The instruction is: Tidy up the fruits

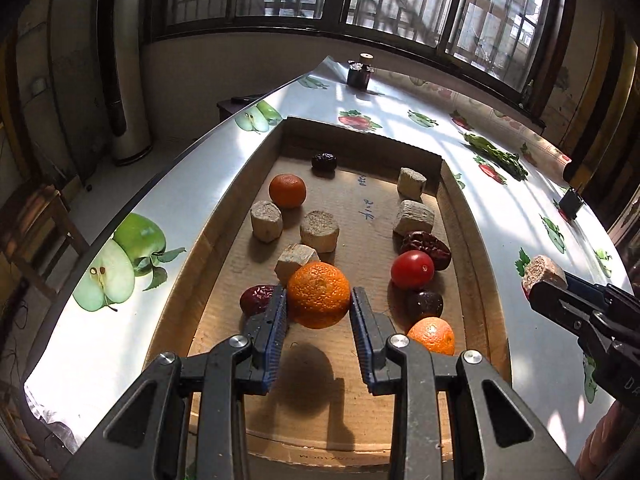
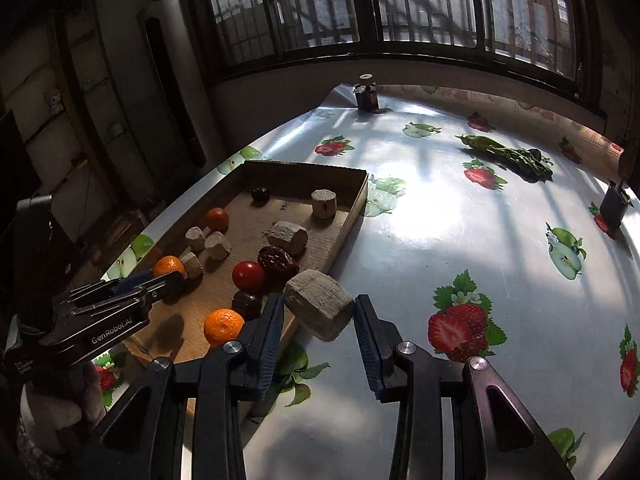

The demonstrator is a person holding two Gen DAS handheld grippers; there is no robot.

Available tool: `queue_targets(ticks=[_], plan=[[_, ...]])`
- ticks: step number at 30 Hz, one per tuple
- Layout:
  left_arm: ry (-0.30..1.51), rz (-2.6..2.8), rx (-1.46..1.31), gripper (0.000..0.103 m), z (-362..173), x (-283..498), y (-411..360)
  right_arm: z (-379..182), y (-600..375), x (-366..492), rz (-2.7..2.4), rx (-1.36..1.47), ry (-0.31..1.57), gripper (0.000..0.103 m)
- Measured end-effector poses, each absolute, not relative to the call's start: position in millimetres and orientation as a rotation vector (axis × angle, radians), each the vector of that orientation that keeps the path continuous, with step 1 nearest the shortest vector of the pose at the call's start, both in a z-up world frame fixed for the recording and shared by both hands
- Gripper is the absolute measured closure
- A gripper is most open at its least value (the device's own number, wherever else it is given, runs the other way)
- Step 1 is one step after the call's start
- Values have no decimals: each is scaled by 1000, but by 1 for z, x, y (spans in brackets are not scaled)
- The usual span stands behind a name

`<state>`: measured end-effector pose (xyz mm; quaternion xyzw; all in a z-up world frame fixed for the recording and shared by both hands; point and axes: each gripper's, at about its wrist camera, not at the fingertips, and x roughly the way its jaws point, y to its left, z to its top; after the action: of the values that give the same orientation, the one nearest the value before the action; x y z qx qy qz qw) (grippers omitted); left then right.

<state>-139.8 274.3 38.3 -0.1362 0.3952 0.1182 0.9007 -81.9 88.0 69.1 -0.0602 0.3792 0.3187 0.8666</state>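
Note:
A cardboard tray (image 1: 224, 240) (image 2: 352, 204) lies on the table. It holds oranges, a red tomato (image 1: 412, 269) (image 2: 249, 276), dark red dates (image 1: 426, 243) and several beige chunks (image 1: 319, 231). My left gripper (image 1: 319, 300) (image 2: 168, 280) is shut on an orange (image 1: 319, 295) and holds it above the tray floor. My right gripper (image 2: 319, 308) (image 1: 546, 292) is shut on a beige chunk (image 2: 320, 304) (image 1: 542, 270) and holds it above the table, just right of the tray's right wall.
The table carries a glossy fruit-print cloth (image 2: 460, 240). A green leafy vegetable (image 2: 508, 156) lies at the far right. A dark jar (image 2: 367, 96) stands at the far edge and a dark small object (image 2: 614, 204) at the right edge. Windows run behind.

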Motion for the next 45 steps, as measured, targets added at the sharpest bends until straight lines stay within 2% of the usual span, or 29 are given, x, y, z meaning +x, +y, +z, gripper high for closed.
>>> queue_targets(ticks=[13,22,27,28,31,40,45], plan=[[869,267,-302,71,24,-133,284,42,138,-81,678,-228,829,63],[873,269,-350,61,21,-136,289,37,146,-80,650,-251,824,63],[844,266,-355,47,31,-141,288,39,146,-79,644,-249,815,63],[838,264,-356,45,33,-143,288,39,146,-79,640,-248,812,62],[825,260,-352,43,38,-145,286,41,144,-79,644,-237,806,49],[786,262,-335,42,53,-152,281,54,130,-87,639,-210,771,47],[766,272,-316,37,60,-154,276,65,99,-89,591,-123,754,39]])
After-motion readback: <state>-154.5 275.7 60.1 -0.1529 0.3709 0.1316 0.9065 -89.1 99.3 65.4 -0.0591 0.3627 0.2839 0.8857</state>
